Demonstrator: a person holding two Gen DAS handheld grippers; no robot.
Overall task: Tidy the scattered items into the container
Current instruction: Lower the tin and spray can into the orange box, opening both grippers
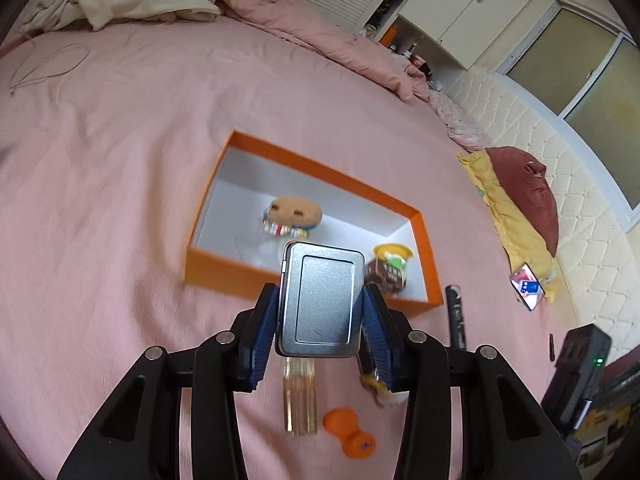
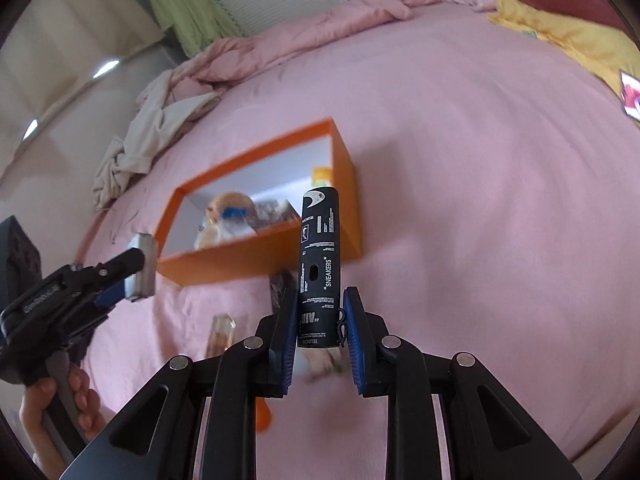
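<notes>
An orange box with a white inside (image 1: 224,272) (image 2: 256,256) lies on the pink bed. It holds a plush toy (image 1: 294,212), a brown snack pack with a yellow top (image 1: 390,268) and other small items. My left gripper (image 1: 320,312) is shut on a grey metal tin (image 1: 322,300), held above the bed just short of the box's near wall; it also shows in the right wrist view (image 2: 142,268). My right gripper (image 2: 320,320) is shut on a black "SNEAKERS" spray can (image 2: 320,264), held upright near the box's near right corner; the can also shows in the left wrist view (image 1: 456,316).
On the bed near me lie a clear amber bottle (image 1: 300,400), an orange dumbbell-shaped piece (image 1: 348,432) and a small wrapped item (image 1: 380,390). A phone (image 1: 528,286) and yellow and maroon pillows (image 1: 524,204) lie right. A crumpled duvet (image 1: 280,8) lies at the far edge.
</notes>
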